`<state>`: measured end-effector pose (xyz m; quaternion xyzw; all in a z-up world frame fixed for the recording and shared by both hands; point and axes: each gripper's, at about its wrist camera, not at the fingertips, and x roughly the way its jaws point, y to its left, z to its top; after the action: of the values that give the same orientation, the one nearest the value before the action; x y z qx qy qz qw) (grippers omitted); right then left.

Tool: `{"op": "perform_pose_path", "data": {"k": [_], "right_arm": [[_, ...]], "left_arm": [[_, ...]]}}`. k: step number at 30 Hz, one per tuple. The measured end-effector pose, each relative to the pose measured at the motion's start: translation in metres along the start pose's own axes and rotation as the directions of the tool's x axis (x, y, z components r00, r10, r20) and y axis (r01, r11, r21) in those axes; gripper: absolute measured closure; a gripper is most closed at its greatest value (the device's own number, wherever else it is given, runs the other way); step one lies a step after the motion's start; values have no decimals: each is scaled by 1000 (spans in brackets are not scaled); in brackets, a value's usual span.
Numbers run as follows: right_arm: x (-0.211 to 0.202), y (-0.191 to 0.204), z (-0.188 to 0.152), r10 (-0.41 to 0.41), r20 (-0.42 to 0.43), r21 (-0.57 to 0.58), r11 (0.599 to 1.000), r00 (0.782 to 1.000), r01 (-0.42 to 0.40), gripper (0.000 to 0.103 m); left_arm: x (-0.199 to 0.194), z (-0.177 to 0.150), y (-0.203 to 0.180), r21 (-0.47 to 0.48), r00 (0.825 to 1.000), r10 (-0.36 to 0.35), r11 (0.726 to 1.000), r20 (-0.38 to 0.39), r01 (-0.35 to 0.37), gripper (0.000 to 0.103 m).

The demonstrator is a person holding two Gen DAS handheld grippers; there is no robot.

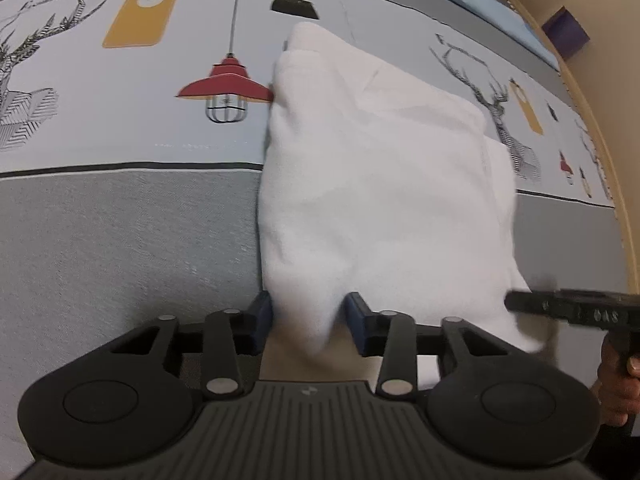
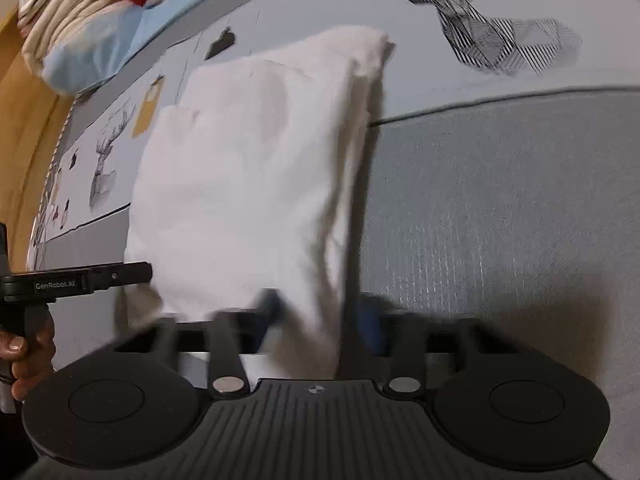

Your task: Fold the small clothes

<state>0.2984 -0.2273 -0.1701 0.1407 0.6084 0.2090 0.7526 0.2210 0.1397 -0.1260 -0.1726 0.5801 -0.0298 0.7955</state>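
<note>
A white folded garment (image 1: 372, 168) lies on the printed bedsheet (image 1: 120, 232), its near edge toward me. One near corner hangs between the blue pads of my left gripper (image 1: 310, 320); the jaws stand apart, with a sliver of space by the right pad. In the right wrist view the same garment (image 2: 248, 168) runs down between the blurred blue pads of my right gripper (image 2: 320, 320), which stand apart with a dark gap on the right side. Each view shows a black finger (image 1: 532, 305) (image 2: 120, 272) of the other gripper touching the cloth's far corner.
The sheet (image 2: 500, 200) has a grey band and prints of lamps and deer. A heap of bedding and clothes (image 2: 80, 20) lies at the back. A wooden bed frame (image 1: 600, 120) curves along one side, with a purple box (image 1: 566, 36) beyond it. A hand (image 2: 24, 356) holds the other gripper's handle.
</note>
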Motion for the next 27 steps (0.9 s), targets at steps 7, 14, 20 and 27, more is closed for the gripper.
{"op": "perform_pose_path", "data": {"k": [7,14,20,27], "right_arm": [[-17,9,1,-150,102,-40,987,983,155,78],[-66,33,-28,-257,304,-151,938,917,313,44],[-117,44,-71,-262,442,-56,947,858,317,18],[-155,79,-137,-223,572,-90,939,789,331,8]], "left_arm": [[-2,-17,-29,127,998,51,990,21,-54,59],[-51,-46,-50,146,972,144,974,188,-173,22],[-96,-85,-65,102,923,223,958,313,-266,18],[-148,-163,-98,94,835,218,948,505,-304,10]]}}
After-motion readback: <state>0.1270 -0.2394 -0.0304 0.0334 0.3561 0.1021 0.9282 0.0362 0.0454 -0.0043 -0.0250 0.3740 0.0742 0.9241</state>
